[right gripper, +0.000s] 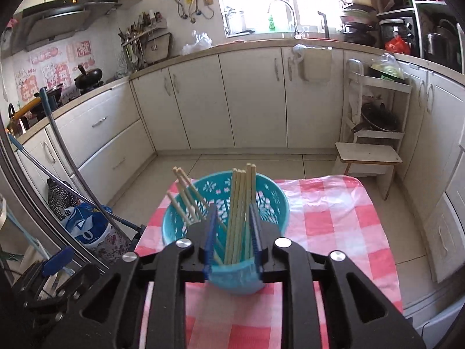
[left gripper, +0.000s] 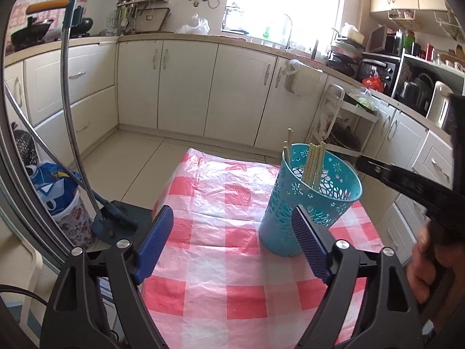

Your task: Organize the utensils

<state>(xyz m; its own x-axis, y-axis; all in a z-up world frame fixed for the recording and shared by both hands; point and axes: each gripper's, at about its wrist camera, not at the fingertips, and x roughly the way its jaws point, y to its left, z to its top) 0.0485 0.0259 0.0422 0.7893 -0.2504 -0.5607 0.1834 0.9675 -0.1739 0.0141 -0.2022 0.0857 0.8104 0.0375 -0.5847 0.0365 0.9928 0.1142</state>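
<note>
A teal perforated utensil holder (left gripper: 308, 197) stands upright on the red-and-white checked tablecloth (left gripper: 221, 209). Several wooden chopsticks (left gripper: 314, 163) stand inside it. My left gripper (left gripper: 232, 241) is open and empty, low over the cloth, with the holder just beyond its right finger. My right gripper (right gripper: 232, 232) is above the holder (right gripper: 261, 203), its blue pads either side of a bundle of chopsticks (right gripper: 239, 218) with gaps showing, so it looks open. Other chopsticks (right gripper: 186, 195) lean to the left inside the holder.
A mop (left gripper: 116, 218) with a long metal handle leans at the table's left edge. A patterned bin (left gripper: 66, 203) stands on the floor beside it. Cream cabinets (left gripper: 189, 87) line the back. A small white stool (right gripper: 366, 157) stands beyond the table.
</note>
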